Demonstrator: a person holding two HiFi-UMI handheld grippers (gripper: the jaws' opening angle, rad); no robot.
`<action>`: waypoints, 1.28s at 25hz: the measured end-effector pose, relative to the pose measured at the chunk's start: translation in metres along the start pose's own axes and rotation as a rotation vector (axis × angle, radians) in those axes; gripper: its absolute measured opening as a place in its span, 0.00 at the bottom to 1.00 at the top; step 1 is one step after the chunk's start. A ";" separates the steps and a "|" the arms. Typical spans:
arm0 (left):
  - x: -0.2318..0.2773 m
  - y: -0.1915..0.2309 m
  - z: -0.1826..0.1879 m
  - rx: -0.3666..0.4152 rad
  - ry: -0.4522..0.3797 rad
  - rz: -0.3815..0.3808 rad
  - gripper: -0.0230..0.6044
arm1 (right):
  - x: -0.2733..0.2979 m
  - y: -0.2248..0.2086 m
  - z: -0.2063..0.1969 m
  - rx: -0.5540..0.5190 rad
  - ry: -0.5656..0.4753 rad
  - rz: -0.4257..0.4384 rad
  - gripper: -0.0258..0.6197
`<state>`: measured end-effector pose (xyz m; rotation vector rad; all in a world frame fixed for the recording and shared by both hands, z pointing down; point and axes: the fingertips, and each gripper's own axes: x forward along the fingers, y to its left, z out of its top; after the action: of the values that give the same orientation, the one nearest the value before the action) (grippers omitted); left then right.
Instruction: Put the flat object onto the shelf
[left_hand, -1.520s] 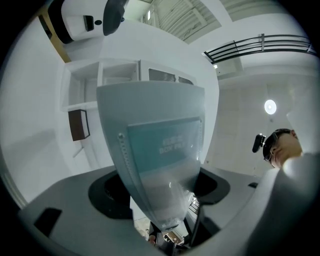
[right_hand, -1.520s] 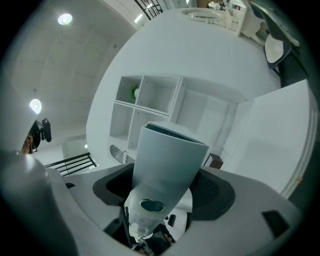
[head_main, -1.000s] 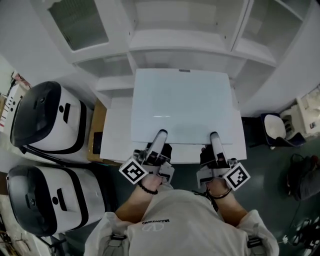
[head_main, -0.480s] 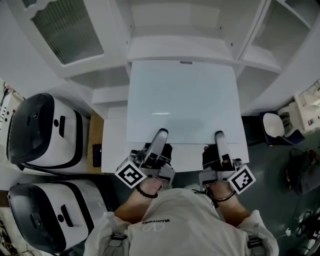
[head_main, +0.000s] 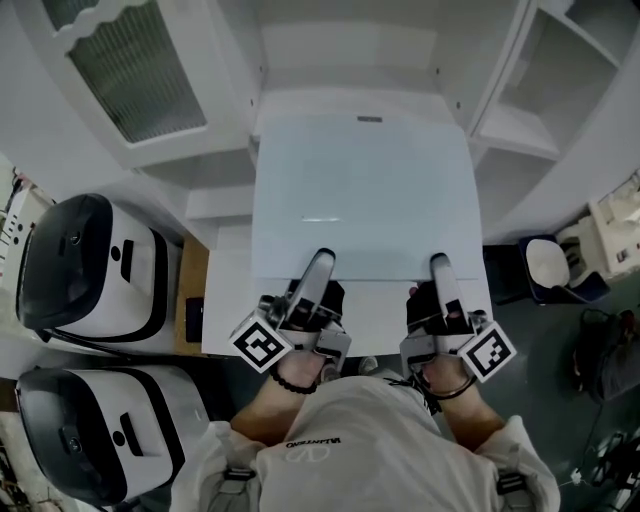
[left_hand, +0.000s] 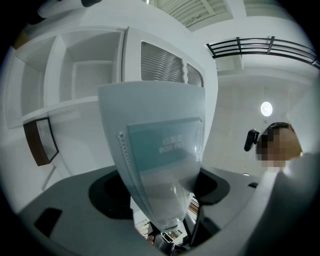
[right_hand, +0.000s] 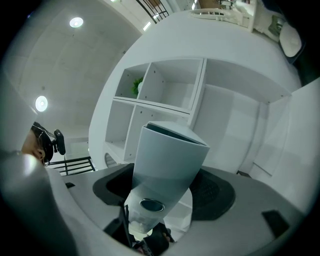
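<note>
The flat object (head_main: 360, 195) is a pale blue, translucent box file, held level in front of the white shelf (head_main: 350, 50). Its far edge reaches the shelf's front ledge. My left gripper (head_main: 320, 268) is shut on the near edge at the left, and my right gripper (head_main: 440, 268) is shut on the near edge at the right. In the left gripper view the file (left_hand: 157, 145) runs up from between the jaws of the left gripper (left_hand: 161, 200), its label showing. The right gripper view shows the file (right_hand: 170, 155) rising from the right gripper (right_hand: 162, 200) toward the open compartments (right_hand: 170, 87).
Two white-and-black appliances (head_main: 90, 260) (head_main: 100, 420) stand at the left. A low white surface (head_main: 225, 300) lies under the file, beside a brown board (head_main: 194, 270). A cabinet door with ribbed glass (head_main: 130, 65) hangs open upper left. A dark bin (head_main: 550, 265) sits on the floor at right.
The file and both grippers have moved a little forward toward the shelf. Both grips are unchanged.
</note>
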<state>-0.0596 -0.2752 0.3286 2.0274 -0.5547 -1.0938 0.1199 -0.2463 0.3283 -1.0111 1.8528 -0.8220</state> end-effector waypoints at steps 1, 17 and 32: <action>0.004 -0.001 0.001 0.007 -0.003 -0.001 0.57 | 0.004 0.001 0.003 -0.001 0.006 0.005 0.57; 0.072 0.020 0.031 0.013 -0.006 0.042 0.57 | 0.084 -0.014 0.039 -0.045 0.067 0.019 0.58; 0.137 0.052 0.064 0.006 0.002 0.114 0.57 | 0.154 -0.044 0.062 0.019 0.072 -0.065 0.59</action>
<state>-0.0406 -0.4248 0.2767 1.9762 -0.6644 -1.0226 0.1415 -0.4104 0.2824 -1.0461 1.8773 -0.9239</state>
